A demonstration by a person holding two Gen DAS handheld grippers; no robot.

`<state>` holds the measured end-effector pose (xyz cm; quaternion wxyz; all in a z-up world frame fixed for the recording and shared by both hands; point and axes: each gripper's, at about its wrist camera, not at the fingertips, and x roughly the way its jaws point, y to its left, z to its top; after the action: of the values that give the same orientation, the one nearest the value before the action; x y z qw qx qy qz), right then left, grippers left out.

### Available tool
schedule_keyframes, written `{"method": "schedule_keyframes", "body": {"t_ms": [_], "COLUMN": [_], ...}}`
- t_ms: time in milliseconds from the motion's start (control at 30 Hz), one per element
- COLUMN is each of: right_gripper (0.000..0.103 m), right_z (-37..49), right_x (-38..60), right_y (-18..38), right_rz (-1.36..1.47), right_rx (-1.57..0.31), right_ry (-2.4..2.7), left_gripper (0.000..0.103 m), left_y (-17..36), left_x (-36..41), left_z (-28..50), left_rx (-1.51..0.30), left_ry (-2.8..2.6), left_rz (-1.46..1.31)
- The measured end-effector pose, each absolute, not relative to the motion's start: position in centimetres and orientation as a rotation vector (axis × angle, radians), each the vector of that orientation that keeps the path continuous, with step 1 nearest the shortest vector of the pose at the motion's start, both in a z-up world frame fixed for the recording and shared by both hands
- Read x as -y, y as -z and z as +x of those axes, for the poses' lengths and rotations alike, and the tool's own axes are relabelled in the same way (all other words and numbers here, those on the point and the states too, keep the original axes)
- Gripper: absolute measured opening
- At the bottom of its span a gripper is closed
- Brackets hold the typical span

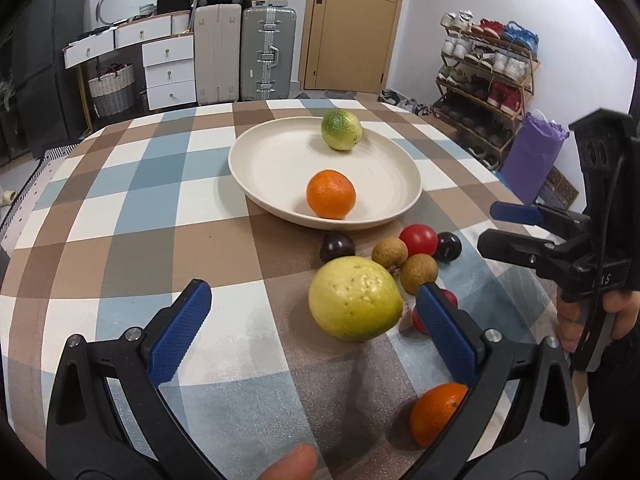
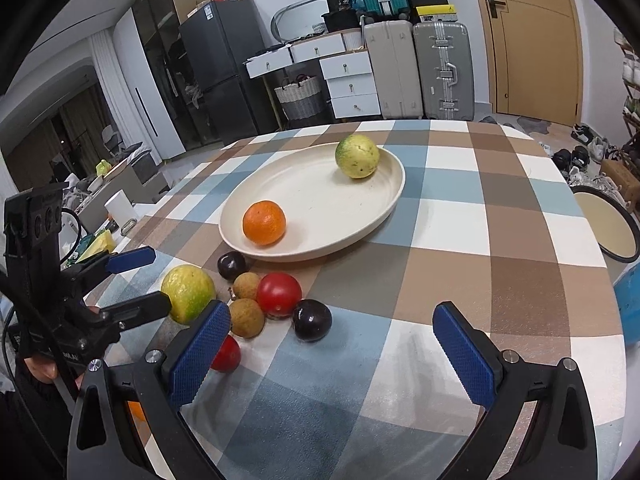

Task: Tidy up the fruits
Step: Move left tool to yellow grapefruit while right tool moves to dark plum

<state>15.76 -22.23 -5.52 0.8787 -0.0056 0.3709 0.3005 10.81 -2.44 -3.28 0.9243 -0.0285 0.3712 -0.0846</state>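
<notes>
A cream plate (image 1: 248, 168) (image 2: 320, 196) holds an orange (image 1: 331, 194) (image 2: 264, 222) and a green-yellow fruit (image 1: 341, 129) (image 2: 357, 156). In front of it, on the checked cloth, lie a large yellow guava (image 1: 354, 298) (image 2: 188, 294), a red tomato (image 1: 418, 240) (image 2: 279, 294), two dark plums (image 1: 337, 247) (image 2: 312, 320), two brown longans (image 1: 419, 273) (image 2: 247, 317), small red fruits (image 1: 448, 298) (image 2: 227, 354) and a second orange (image 1: 438, 412). My left gripper (image 1: 313, 292) (image 2: 158, 280) is open, with the guava at its mouth near the right finger. My right gripper (image 2: 332, 310) (image 1: 492, 228) is open and empty beside the pile.
The round table (image 2: 520, 280) drops off at its right and near edges. A round stool top (image 2: 608, 224) stands beyond the right edge. A white cup (image 2: 120, 208) sits off the left side. Suitcases (image 1: 268, 56) and a shoe rack (image 1: 488, 64) stand behind the table.
</notes>
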Motion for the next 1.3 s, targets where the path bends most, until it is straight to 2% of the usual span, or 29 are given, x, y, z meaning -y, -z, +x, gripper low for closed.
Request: {"method": "schedule_keyframes", "body": {"t_ms": [300, 1000, 1200, 1300], "right_gripper": [0.101, 0.066, 0.058, 0.056], "right_z": [16.2, 16.2, 15.9, 15.8], "right_x": [21.9, 20.1, 19.5, 19.2], "right_y": [6.2, 7.2, 7.1, 7.2], "right_rz": [-0.012, -0.106, -0.153, -0.173], "right_rx": [-0.826, -0.887, -0.879, -0.881], "right_ry": [-0.621, -0.643, -0.651, -0.645], "left_gripper": [0.102, 0.101, 0.094, 0.085], "left_y": [4.0, 5.0, 4.9, 4.9], "left_x": [2.3, 3.6, 3.6, 3.7], "left_z": [11.6, 12.7, 12.6, 12.6], "left_rx": [-0.816, -0.878, -0.876, -0.877], "left_ry": [0.171, 0.184, 0.193, 0.200], "left_rz": [-0.073, -0.014, -0.013, -0.017]}}
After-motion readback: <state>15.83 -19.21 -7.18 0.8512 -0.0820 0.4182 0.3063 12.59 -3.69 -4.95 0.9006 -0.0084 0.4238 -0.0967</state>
